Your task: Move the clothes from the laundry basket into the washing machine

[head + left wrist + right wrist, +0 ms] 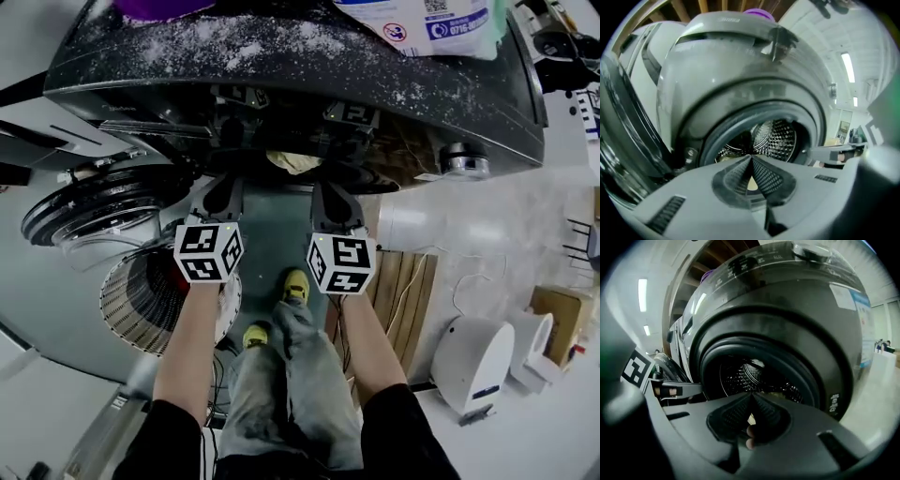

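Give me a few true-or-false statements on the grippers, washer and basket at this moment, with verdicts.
1. The left gripper and the right gripper are both shut and empty, facing the washer. True.
2. The door is closed. False: the door stands open, swung to the person's left.
3. A pale yellow cloth lies in the mouth of the drum. True.
4. The basket stands on top of the washer. False: the basket sits low at the person's left, below the open door.
5. The washer's top is clean. False: white powder is scattered over it.
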